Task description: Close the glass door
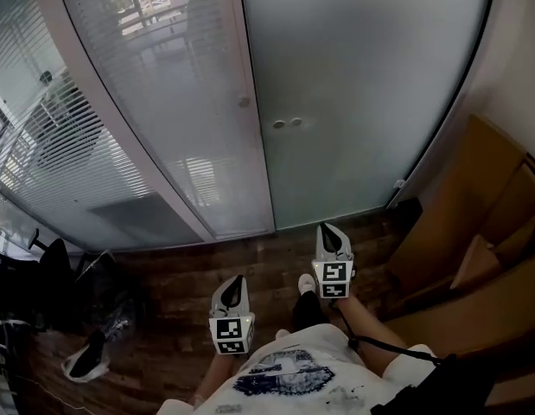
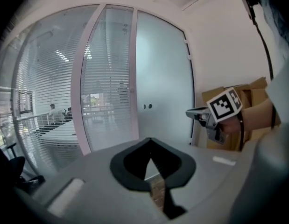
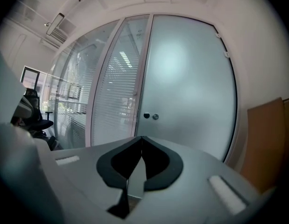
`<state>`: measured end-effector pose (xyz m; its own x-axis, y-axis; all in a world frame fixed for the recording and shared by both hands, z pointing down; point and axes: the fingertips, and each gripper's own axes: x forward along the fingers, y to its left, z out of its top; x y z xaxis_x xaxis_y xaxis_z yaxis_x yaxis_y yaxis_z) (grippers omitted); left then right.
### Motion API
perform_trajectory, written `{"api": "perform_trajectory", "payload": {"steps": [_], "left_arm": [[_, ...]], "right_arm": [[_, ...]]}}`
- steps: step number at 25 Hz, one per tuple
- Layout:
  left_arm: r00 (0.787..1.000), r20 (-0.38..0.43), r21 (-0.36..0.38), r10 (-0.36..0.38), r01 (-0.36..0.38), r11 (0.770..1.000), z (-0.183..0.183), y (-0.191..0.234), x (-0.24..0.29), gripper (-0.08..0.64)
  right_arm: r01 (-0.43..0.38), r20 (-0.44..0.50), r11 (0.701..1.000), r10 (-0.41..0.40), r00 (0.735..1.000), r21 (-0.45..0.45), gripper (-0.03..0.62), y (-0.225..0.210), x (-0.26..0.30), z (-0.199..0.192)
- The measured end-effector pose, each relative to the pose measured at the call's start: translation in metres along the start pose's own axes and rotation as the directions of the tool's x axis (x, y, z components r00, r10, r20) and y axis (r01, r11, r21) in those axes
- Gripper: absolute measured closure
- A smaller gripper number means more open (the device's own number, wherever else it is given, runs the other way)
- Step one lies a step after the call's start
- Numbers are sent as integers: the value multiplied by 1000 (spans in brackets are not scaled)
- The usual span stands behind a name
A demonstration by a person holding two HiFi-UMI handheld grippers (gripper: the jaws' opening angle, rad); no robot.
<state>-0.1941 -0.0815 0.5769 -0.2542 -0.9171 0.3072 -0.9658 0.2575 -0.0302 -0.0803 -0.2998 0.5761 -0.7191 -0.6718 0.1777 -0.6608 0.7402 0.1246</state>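
Observation:
The frosted glass door (image 1: 362,85) fills the wall ahead, its left edge lying against the pale frame post (image 1: 250,102). Two small round knobs (image 1: 287,124) sit near that edge. The door (image 3: 191,87) and its knobs (image 3: 151,116) also show in the right gripper view. Both grippers hang back from the door above the wooden floor, touching nothing. My left gripper (image 1: 236,281) is shut and empty, its tips meeting (image 2: 151,140). Further forward and to the right, my right gripper (image 1: 329,230) is also shut and empty (image 3: 142,137). It appears in the left gripper view (image 2: 193,112) too.
A glass partition with slatted blinds (image 1: 163,102) runs left of the door. Large cardboard boxes (image 1: 474,223) lean against the right wall. A dark office chair (image 1: 42,284) and a white object on the floor (image 1: 85,361) are at the left.

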Motion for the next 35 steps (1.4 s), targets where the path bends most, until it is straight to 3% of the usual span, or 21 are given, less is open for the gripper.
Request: {"api": "perform_trajectory", "payload": {"steps": [7, 20, 27, 35], "left_arm": [[1000, -4, 6, -13, 13, 1000, -21, -7, -16, 557], [1000, -20, -26, -21, 21, 999, -12, -32, -25, 557], [999, -26, -9, -21, 20, 1000, -3, -67, -31, 557], [999, -30, 16, -20, 20, 1000, -9, -131, -58, 557]], "right_arm": [[5, 33, 1000, -5, 999, 15, 583, 8, -48, 7], [-3, 15, 1000, 2, 1000, 26, 583, -5, -89, -4], [-41, 22, 998, 40, 999, 55, 583, -18, -131, -1], [-84, 25, 993, 82, 996, 80, 583, -39, -188, -21]]}}
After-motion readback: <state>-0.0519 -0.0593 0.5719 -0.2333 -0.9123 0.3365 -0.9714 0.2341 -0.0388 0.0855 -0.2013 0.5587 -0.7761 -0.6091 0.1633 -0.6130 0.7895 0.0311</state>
